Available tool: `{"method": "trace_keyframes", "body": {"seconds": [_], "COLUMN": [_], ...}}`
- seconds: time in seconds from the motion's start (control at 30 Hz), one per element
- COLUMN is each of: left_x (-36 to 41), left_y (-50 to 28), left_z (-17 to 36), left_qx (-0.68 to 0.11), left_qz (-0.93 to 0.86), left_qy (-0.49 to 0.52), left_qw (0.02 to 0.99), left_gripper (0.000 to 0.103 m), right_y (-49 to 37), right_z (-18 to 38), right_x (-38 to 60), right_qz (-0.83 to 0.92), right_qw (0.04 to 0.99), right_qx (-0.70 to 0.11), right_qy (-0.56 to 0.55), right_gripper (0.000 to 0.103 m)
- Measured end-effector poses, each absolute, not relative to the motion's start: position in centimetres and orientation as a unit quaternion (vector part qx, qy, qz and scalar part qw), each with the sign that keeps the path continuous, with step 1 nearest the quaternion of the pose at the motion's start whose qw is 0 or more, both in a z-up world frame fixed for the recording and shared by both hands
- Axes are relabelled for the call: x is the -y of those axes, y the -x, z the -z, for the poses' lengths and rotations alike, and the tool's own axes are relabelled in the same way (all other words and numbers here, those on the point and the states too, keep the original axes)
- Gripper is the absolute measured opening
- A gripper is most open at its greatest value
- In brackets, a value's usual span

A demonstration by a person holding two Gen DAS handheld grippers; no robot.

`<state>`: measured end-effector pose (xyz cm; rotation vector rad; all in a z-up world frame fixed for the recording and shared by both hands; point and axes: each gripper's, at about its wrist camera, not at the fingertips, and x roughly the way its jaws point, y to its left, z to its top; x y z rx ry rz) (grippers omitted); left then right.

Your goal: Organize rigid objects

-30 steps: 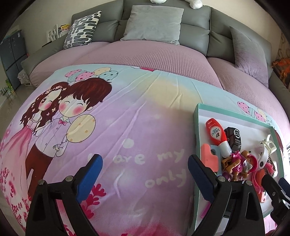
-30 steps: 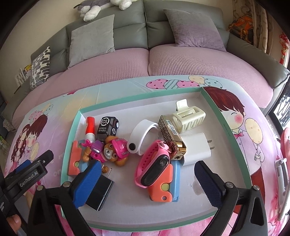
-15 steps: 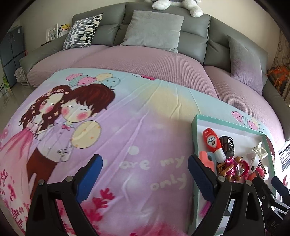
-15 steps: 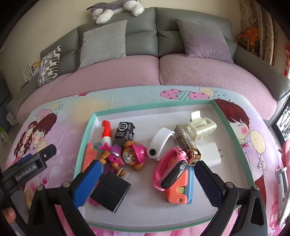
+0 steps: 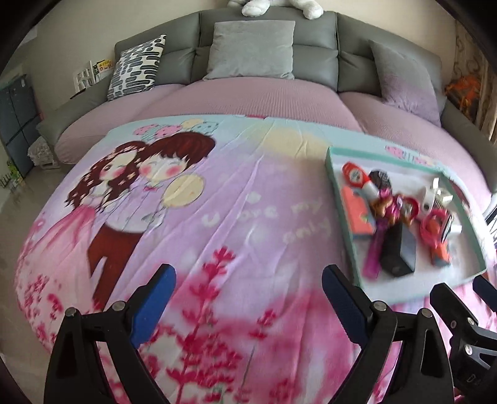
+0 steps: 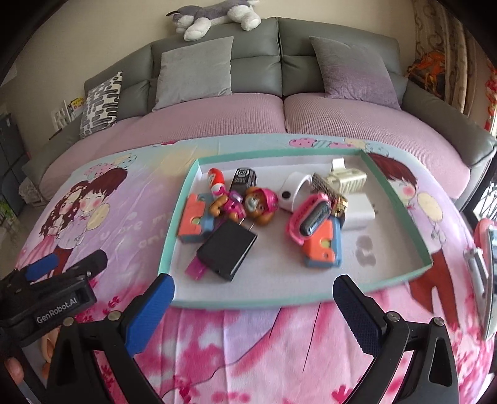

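A teal-rimmed tray lies on the cartoon-print blanket with several small objects in it: a black box, a pink pup figure, a pink watch, an orange and blue block, a white charger and a cream hair clip. My right gripper is open, just short of the tray's near rim, holding nothing. To the tray's left, my left gripper hangs open over bare blanket.
A grey sofa with cushions and pink seat covers stands behind the blanket. A plush dog lies on its back rest. A pink-framed object sits at the right edge. The blanket left of the tray is bare.
Both grippers have drawn back toward me and risen, so the tray now lies farther ahead. Both stay open. The objects in the tray have not moved.
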<state>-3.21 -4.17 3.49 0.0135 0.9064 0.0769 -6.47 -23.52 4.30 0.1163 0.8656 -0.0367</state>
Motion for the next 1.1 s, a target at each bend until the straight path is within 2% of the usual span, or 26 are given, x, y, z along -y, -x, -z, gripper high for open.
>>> {"method": "trace_keyframes", "body": {"seconds": [0.13, 0.37, 0.6, 1.1], "left_x": [4.1, 2.9, 3.4, 3.5], "left_y": [4.6, 7.2, 9.7, 10.4], "left_z": [-2.9, -2.2, -1.6, -1.2], "left_qx": [-0.452, -0.464, -0.449, -0.447], "left_qz": [-0.037, -0.015, -0.013, -0.032], "left_qy": [-0.035, -0.002, -0.012, -0.024], "left_qw": [0.890, 0.885, 0.893, 0.893], "left_gripper": [0.095, 0.095, 0.095, 0.095], "right_y": [8.3, 10.8, 12.6, 13.4], "right_z": [-4.2, -4.0, -3.1, -3.6], "right_x": [23.4, 23.8, 23.6, 23.0], "right_qz": [0.027, 0.049, 0.068, 0.086], "right_qw": [0.908, 0.908, 0.910, 0.917], "right_qx": [-0.414, -0.411, -0.406, -0.389], "right_qy": [-0.058, -0.068, -0.056, -0.027], "right_gripper": [0.103, 0.103, 0.103, 0.103]}}
